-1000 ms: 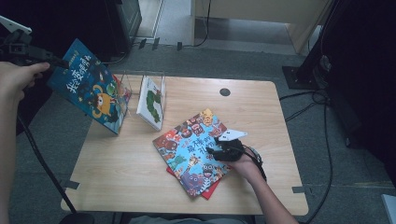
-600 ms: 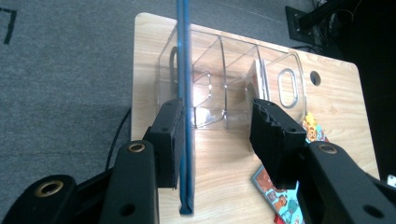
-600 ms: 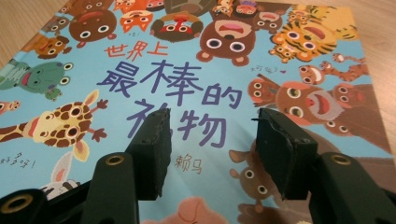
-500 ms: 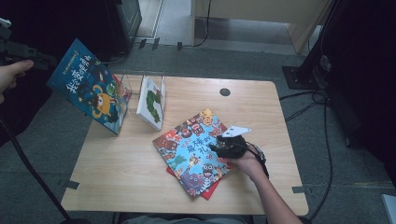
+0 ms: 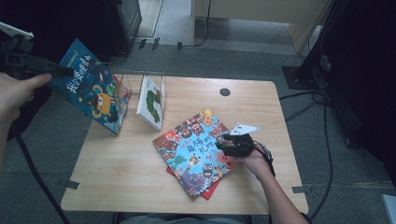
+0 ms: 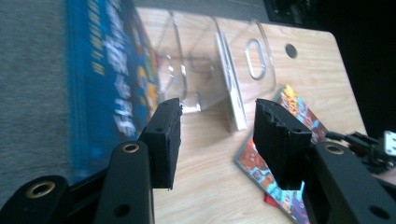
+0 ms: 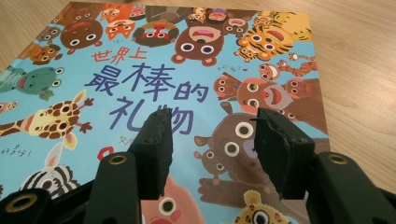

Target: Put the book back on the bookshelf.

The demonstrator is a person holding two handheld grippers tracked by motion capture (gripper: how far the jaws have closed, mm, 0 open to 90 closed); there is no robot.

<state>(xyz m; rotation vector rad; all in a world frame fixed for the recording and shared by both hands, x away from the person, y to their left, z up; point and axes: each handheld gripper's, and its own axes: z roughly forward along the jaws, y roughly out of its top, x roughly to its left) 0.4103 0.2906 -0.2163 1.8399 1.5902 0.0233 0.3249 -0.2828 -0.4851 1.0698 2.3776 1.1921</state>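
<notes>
A blue picture book (image 5: 91,93) stands tilted at the table's left edge, leaning on a clear book stand (image 5: 140,81). My left gripper (image 5: 63,72) is at the book's upper left edge. Its jaws have just been opening. In the left gripper view the left gripper (image 6: 217,107) has nothing between its jaws, and the blue book (image 6: 107,79) lies outside its left jaw. My right gripper (image 5: 223,140) hovers over a colourful animal book (image 5: 196,149) lying flat. Seen close, the right gripper (image 7: 210,116) is open just above the cover (image 7: 187,60).
A white book with a green caterpillar (image 5: 152,102) stands in the clear stand (image 6: 196,70). A red book (image 5: 210,190) lies under the animal book. The wooden table (image 5: 116,177) has a round hole (image 5: 225,92) at the back. Cables run on the floor at the right.
The left hand has shifted at the far left while the blue book keeps its place. The right gripper has drifted a little to the right over the animal book.
</notes>
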